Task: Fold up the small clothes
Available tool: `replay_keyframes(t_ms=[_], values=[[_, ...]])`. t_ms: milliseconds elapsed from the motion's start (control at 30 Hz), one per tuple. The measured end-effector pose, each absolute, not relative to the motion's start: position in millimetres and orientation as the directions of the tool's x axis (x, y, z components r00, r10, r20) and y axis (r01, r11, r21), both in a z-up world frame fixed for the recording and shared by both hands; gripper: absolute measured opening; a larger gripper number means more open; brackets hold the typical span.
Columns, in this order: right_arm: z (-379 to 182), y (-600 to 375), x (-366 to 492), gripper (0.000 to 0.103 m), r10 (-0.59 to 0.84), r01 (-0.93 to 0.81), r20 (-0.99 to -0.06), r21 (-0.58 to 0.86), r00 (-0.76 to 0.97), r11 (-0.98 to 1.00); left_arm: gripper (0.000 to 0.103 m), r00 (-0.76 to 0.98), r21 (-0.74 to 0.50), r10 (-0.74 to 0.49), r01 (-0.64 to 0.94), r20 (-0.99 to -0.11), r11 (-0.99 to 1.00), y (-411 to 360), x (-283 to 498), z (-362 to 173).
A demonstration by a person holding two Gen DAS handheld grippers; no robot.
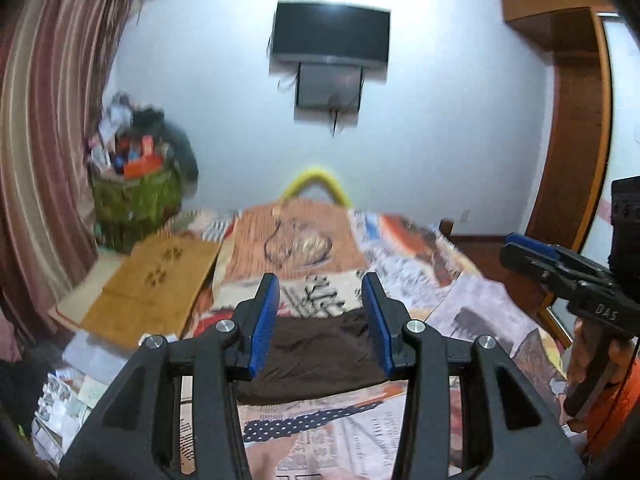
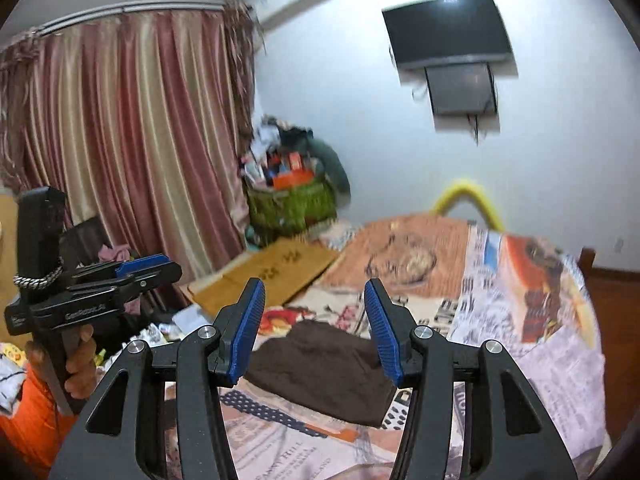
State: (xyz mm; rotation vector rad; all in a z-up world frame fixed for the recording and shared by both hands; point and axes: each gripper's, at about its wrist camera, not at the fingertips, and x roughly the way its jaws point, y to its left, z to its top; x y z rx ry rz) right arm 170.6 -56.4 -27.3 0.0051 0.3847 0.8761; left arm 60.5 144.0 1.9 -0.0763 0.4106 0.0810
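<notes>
A dark brown folded garment [image 1: 320, 354] lies flat on the patterned bedspread [image 1: 420, 276], near the front of the bed; it also shows in the right wrist view [image 2: 324, 368]. My left gripper [image 1: 322, 292] is open and empty, held above the garment's near side. My right gripper [image 2: 314, 298] is open and empty, above the garment too. The right gripper shows from the side at the right edge of the left wrist view [image 1: 532, 250]. The left gripper shows at the left of the right wrist view [image 2: 144, 266], held in a hand.
A flat brown cardboard sheet [image 1: 152, 284] lies left of the bed. A green basket [image 1: 136, 200] full of items stands by the striped curtain [image 1: 44, 120]. A TV [image 1: 332, 36] hangs on the far wall. A wooden wardrobe [image 1: 572, 120] stands at right.
</notes>
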Motion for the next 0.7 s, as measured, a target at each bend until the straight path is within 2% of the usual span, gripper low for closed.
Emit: replay_keyframes(t_ms=[67, 167, 233, 267, 367, 433, 533, 600, 700], values=[[-22.0, -63.6, 155.2, 0.05, 0.757, -0.752, -0.292, 0.156, 0.585, 0.641, 0.044, 0.931, -0.043, 0.074, -0.096, -0.357, 0.994, 128.9, 41.2, 9.2], [-20.0, -72.5, 135.3, 0.055, 0.756, -0.75, -0.259, 0.145, 0.601, 0.645, 0.05, 0.945, -0.015, 0.113, -0.124, -0.307, 0.992, 113.4, 18.5, 14.5], [-20.1, -76.2, 124.5, 0.056, 0.751, -0.745, -0.243, 0.133, 0.614, 0.653, 0.06, 0.955, -0.009, 0.13, -0.138, -0.265, 0.99, 104.9, 3.2, 16.1], [-20.6, -77.9, 120.1, 0.059, 0.747, -0.741, -0.236, 0.135, 0.621, 0.658, 0.063, 0.958, -0.009, 0.136, -0.143, -0.253, 0.99, 102.8, -1.6, 16.7], [-22.8, -85.0, 111.2, 0.081, 0.738, -0.725, -0.212, 0.15, 0.641, 0.672, 0.078, 0.961, -0.003, 0.165, -0.17, -0.222, 0.985, 96.0, -15.9, 18.8], [-22.7, -86.4, 107.3, 0.084, 0.73, -0.716, -0.205, 0.148, 0.652, 0.682, 0.091, 0.963, -0.002, 0.171, -0.175, -0.208, 0.985, 92.3, -21.8, 18.9], [-21.8, -85.8, 106.9, 0.09, 0.713, -0.702, -0.205, 0.136, 0.67, 0.699, 0.103, 0.965, 0.0, 0.184, -0.187, -0.188, 0.982, 89.6, -27.6, 17.5], [-20.5, -87.9, 104.4, 0.102, 0.702, -0.691, -0.184, 0.134, 0.688, 0.711, 0.103, 0.965, -0.006, 0.186, -0.19, -0.183, 0.982, 88.3, -32.0, 16.0], [-19.7, -89.9, 99.0, 0.103, 0.693, -0.681, -0.169, 0.127, 0.701, 0.721, 0.103, 0.964, -0.008, 0.191, -0.196, -0.186, 0.981, 86.7, -33.3, 14.2]])
